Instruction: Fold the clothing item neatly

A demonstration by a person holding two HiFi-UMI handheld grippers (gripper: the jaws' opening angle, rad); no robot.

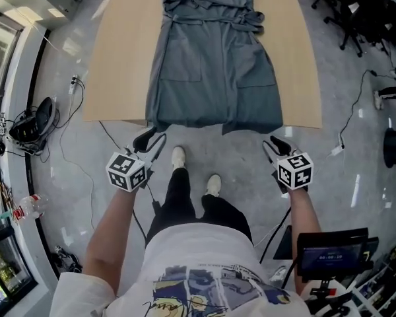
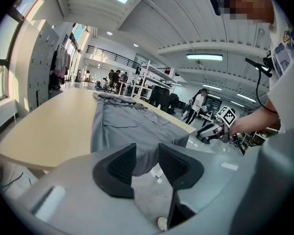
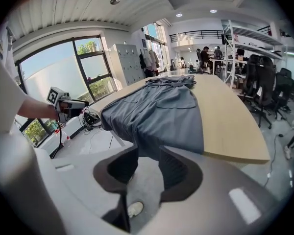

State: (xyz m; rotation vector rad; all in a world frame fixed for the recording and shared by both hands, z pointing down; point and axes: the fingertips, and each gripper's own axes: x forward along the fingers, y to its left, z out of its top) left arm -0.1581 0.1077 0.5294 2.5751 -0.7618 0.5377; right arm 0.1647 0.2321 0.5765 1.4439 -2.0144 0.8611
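Belted grey robe (image 1: 214, 71) — matt woven cloth, soft, lightly creased. Table top (image 1: 122, 58): pale wood-look surface, smooth, satin. Floor (image 1: 72, 150) — polished grey, glossy with reflections. Left gripper (image 2: 147, 153), right gripper (image 3: 148, 155): smooth grey plastic shells, matt black ribbed pads (image 2: 121, 166).

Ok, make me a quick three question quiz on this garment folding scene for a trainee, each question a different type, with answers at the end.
1. Which part of the grey garment overhangs the near edge of the table?
2. Fill in: the jaws of the left tool and the right tool stand ____, with nothing gripped.
3. True or false: the garment is already folded in half.
Key: 1 the hem; 2 apart; 3 false.
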